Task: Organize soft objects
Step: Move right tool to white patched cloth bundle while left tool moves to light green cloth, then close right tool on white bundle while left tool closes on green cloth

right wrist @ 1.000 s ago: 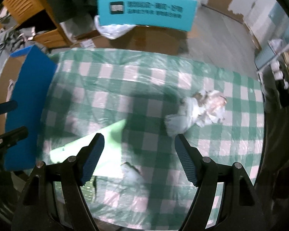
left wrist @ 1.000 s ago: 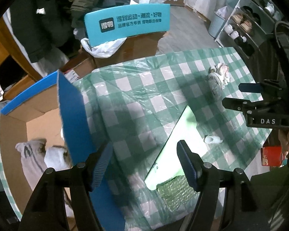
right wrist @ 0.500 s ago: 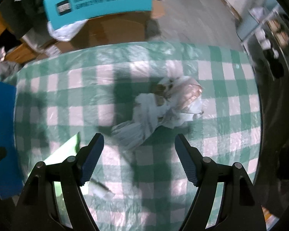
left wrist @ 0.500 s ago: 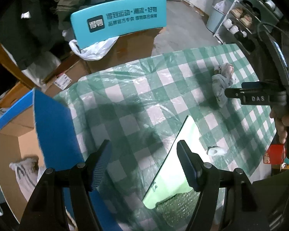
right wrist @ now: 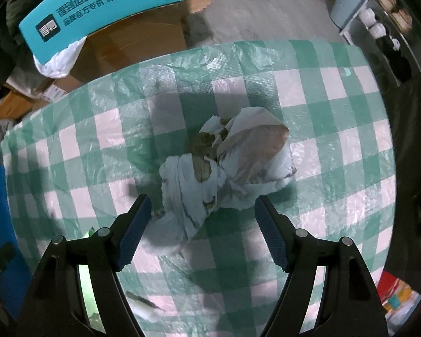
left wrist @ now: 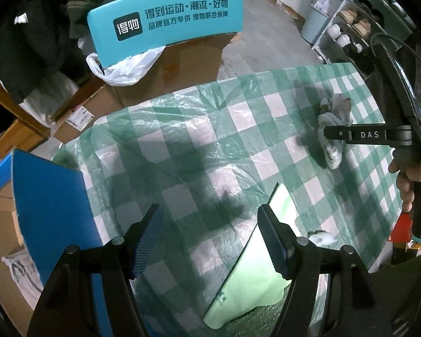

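Note:
A crumpled white and tan cloth (right wrist: 227, 163) lies on the green checked tablecloth (right wrist: 336, 112). My right gripper (right wrist: 202, 224) is open and empty, just above it, with the cloth's near end between the fingers. In the left wrist view the cloth (left wrist: 332, 118) lies at the far right, partly behind the right gripper's black finger (left wrist: 362, 134). My left gripper (left wrist: 210, 238) is open and empty over the cloth-covered table (left wrist: 182, 146). A cardboard box with a blue flap (left wrist: 50, 210) at the left holds white cloths (left wrist: 16, 266).
A light green sheet (left wrist: 255, 280) and a small white scrap (left wrist: 322, 238) lie at the table's near edge. Beyond the table stand a teal sign (left wrist: 165, 19), brown boxes (left wrist: 182, 61) and a white plastic bag (left wrist: 123, 70). Shelves (left wrist: 350, 28) are at the far right.
My right gripper has moved in over the crumpled cloth, which now sits between its fingers. My left gripper has swung right, away from the box, toward the table's middle.

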Available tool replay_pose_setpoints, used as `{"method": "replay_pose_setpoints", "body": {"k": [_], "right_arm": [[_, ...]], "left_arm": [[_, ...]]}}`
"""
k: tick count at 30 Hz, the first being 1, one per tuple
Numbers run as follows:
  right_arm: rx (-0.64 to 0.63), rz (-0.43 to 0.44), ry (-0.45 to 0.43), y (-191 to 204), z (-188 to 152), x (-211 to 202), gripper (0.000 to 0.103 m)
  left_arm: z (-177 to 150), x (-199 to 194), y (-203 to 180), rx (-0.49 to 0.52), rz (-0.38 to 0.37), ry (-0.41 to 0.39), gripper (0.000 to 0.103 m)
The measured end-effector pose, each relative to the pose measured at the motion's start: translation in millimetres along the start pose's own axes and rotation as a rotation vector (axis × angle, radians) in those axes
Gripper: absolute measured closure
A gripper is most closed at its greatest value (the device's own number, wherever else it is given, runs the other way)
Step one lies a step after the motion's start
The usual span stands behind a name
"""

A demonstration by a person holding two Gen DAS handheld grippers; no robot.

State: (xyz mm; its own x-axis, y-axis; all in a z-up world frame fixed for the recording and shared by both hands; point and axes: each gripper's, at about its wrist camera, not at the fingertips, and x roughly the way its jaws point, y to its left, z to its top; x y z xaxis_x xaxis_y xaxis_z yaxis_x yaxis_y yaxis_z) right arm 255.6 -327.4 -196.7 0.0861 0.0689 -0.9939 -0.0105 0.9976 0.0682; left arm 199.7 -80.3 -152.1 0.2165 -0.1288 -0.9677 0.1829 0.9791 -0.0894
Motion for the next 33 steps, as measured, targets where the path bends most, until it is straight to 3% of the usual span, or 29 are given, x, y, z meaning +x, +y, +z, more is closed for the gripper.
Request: {"method": "replay_pose_setpoints", "body": {"k": [12, 15, 20, 28, 33], "right_arm": [[-0.046, -0.057, 0.033, 5.4, 5.4, 27.2, 0.029], [-0.093, -0.055, 0.029, 12.5, 1.1, 28.4, 0.048], [-0.155, -0.040, 0.042, 25.9, -12.7, 26.1, 0.057], [-0.214, 0.010, 0.017, 44.9, -39.6, 3.9, 0.058], [-0.245, 0.039, 0.007, 50.7, -58.5, -10.3, 0.058]], "left_arm": [[0.1, 18.9, 5.9, -0.004, 0.001, 0.038, 0.032], [-2.9, 20.4, 4.0, -0.006, -0.015, 0.049, 0.032], [-10.1, 22.0, -8.7, 0.023, -0.020, 0.067, 0.032], [-28.4, 21.7, -33.6, 0.101, -0.029, 0.093, 0.032], [-38.7, 24.3, -38.4, 0.090, -0.055, 0.112, 0.032]]}}
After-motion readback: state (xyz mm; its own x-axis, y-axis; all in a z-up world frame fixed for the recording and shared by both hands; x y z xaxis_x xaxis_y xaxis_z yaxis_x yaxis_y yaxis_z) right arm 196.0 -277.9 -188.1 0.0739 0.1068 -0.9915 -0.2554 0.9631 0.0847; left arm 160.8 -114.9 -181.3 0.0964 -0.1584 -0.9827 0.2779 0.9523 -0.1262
